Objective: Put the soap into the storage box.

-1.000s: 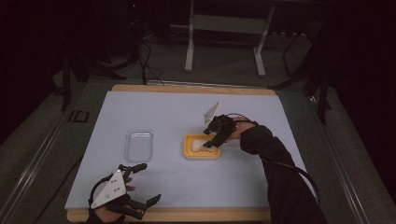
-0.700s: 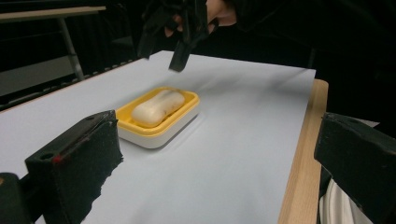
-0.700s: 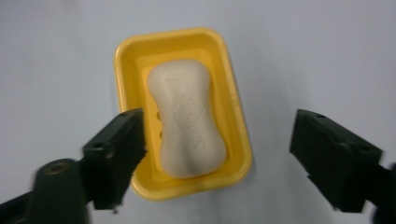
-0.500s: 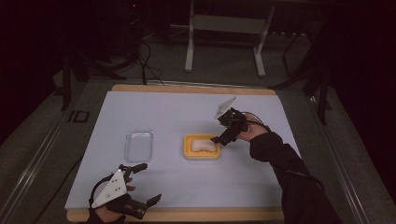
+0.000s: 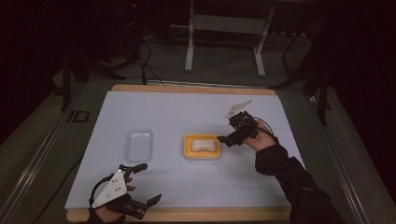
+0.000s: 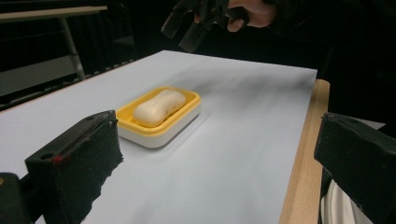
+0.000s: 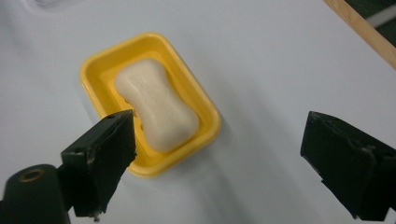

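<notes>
A pale bar of soap [image 5: 201, 143] lies in a yellow soap dish [image 5: 201, 156] at the middle of the white table. My right gripper [image 5: 229, 133] hovers just right of the dish, a little above the table. Its jaws have just been opening and now stand open with nothing between them. In the right gripper view the soap [image 7: 156, 105] and dish [image 7: 100, 65] lie below and ahead of my right gripper [image 7: 219, 158]. My left gripper [image 5: 148, 183] rests open near the front left edge. From there I see the soap [image 6: 159, 106] and the right gripper [image 6: 191, 23] beyond it.
A clear plastic tray [image 5: 139, 144] lies left of the dish. The table's wooden rim [image 5: 187, 213] runs along the front, just behind the left gripper. Metal stand legs [image 5: 189, 46] stand on the floor beyond the table.
The right gripper was down over the dish, hiding the soap. It has opened, let go and drawn back to the right and upward. The soap now lies bare in the dish.
</notes>
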`<state>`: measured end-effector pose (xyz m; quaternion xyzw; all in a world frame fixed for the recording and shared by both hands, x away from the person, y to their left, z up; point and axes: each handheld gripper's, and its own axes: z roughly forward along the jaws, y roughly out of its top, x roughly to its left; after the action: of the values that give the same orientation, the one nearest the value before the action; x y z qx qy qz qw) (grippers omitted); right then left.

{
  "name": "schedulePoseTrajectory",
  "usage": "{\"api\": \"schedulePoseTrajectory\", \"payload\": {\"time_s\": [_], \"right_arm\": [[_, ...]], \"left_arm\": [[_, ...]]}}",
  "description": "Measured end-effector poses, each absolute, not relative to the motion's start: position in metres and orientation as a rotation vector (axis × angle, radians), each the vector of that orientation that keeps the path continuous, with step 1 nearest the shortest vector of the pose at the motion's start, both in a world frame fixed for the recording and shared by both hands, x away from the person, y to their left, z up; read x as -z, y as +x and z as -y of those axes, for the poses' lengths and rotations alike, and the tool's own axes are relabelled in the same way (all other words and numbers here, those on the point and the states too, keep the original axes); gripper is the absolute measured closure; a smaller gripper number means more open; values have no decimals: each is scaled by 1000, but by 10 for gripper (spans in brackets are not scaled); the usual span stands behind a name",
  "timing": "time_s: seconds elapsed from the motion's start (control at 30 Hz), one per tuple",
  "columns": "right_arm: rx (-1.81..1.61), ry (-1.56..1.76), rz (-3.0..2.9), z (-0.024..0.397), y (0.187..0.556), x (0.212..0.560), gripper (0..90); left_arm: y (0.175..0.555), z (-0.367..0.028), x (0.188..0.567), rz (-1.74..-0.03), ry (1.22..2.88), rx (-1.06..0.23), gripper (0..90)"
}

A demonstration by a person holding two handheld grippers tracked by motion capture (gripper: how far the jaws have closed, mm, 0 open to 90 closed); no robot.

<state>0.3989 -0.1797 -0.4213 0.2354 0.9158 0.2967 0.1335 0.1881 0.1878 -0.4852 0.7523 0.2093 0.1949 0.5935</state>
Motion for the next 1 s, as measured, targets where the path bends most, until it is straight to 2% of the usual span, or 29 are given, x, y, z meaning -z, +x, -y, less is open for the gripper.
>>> {"api": "schedulePoseTrajectory", "payload": {"time_s": [0.13,0.2,1.0], "right_arm": [[-892,770,-2616,188,392,424,101],[-915,816,-2593,193,389,424,130],[-1069,1004,-2358,244,341,439,113]], "left_arm": [[188,-188,485,-486,1747,-453,7],[188,-188,485,-485,1747,-453,7],[188,-187,486,-485,1754,-451,7]]}}
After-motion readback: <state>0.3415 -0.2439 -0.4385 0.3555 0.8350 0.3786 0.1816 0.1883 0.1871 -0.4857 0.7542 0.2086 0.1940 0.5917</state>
